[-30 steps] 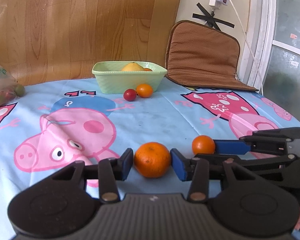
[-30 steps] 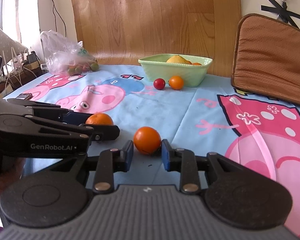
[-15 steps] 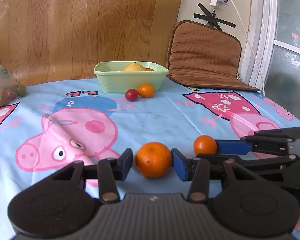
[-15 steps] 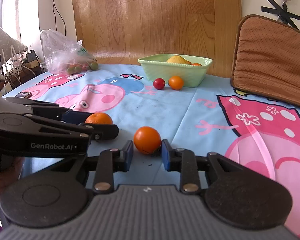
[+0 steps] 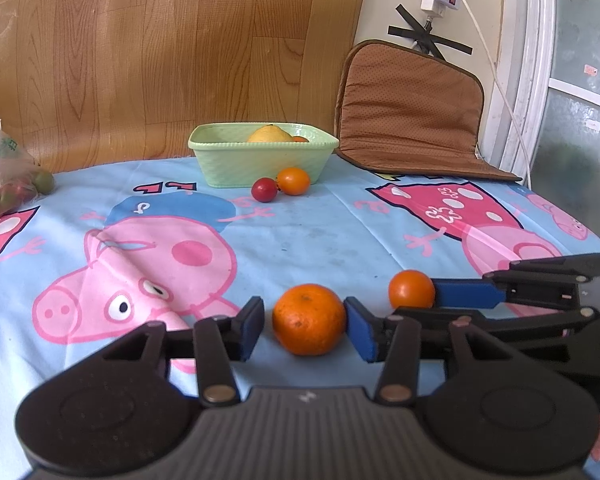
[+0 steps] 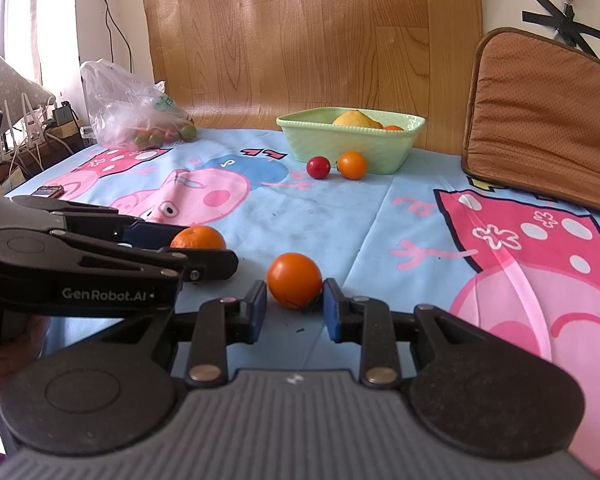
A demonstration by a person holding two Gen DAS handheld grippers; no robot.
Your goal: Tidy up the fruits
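A: Nearest, at 6 o'clock, the left gripper (image 5: 304, 326): how do its fingers stand?

B: Apart, flanking a mandarin (image 5: 308, 319) on the table (image 5: 320, 236); a gap shows at the left pad.

A: And the right gripper (image 6: 294, 306)?

B: Fingers apart around a smaller orange fruit (image 6: 295, 280); the right pad touches, the left does not.

A: Farther, at 12 o'clock?

B: A red tomato (image 5: 264, 189) and an orange one (image 5: 293, 180) lie just before the green bowl (image 5: 260, 160), which holds a yellow fruit (image 5: 269, 135).
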